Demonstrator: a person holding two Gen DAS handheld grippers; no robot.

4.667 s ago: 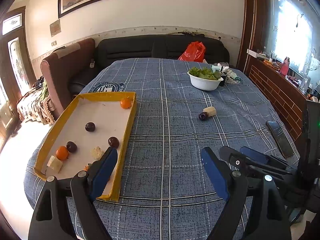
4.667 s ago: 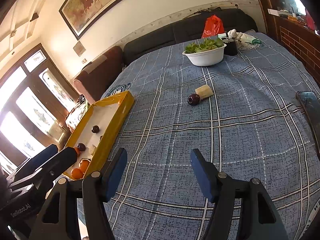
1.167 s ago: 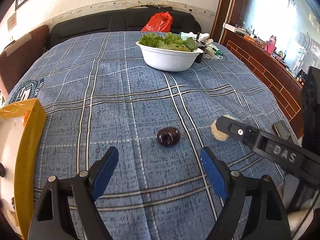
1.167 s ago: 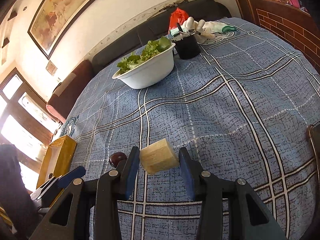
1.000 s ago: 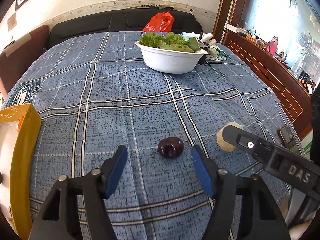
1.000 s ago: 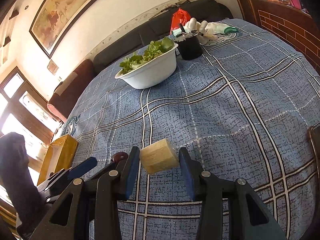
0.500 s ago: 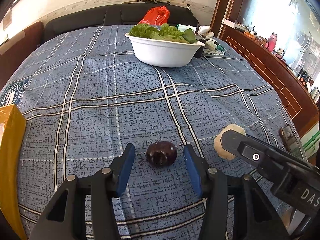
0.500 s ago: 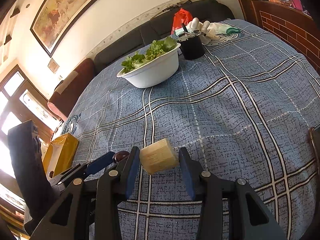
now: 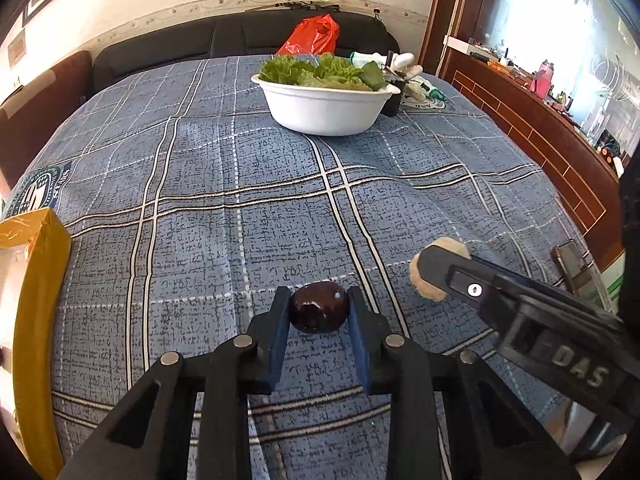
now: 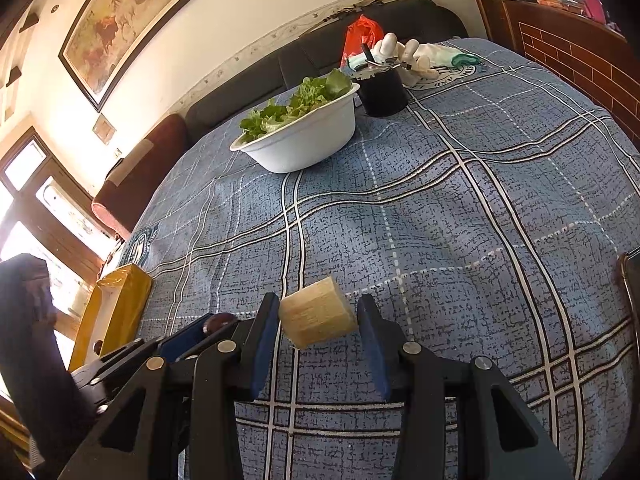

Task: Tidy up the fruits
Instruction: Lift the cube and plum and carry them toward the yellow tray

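Blue plaid cloth (image 9: 224, 184) covers the whole bench, with a dark sofa (image 9: 168, 52) and a cream wall behind it. Compared with the views from nearly five seconds back, both cameras now sit much closer to the white bowl (image 9: 324, 108) of green leaves, and the yellow tray (image 9: 38, 312), which then lay in full view with its fruits, is now cut to a strip at the left edge. A black cup (image 10: 382, 92) stands just beside the bowl, with white gloves and a red bag (image 9: 314, 36) beyond it.

The right gripper (image 10: 318, 330) is closed on the pale wooden-looking block (image 10: 318, 316), as it already was a second ago; earlier that block lay on the cloth next to the plum. Its blue pads press the block's two sides. The block's long axis runs roughly across the jaws, tilted, with the right end a little lower and one flat face turned up toward the camera.

The left gripper (image 9: 318, 320) stood wide open over the bare cloth in the older frames and half open around the plum (image 9: 318, 312) a moment ago; now its jaws have closed fully onto that plum. The dark, glossy fruit sits between the pad tips, low over the cloth near the bench's front middle, just left of the right gripper's finger. It is nearly round, slightly wider than tall, its longer axis lying across the jaws; no stem end can be made out.
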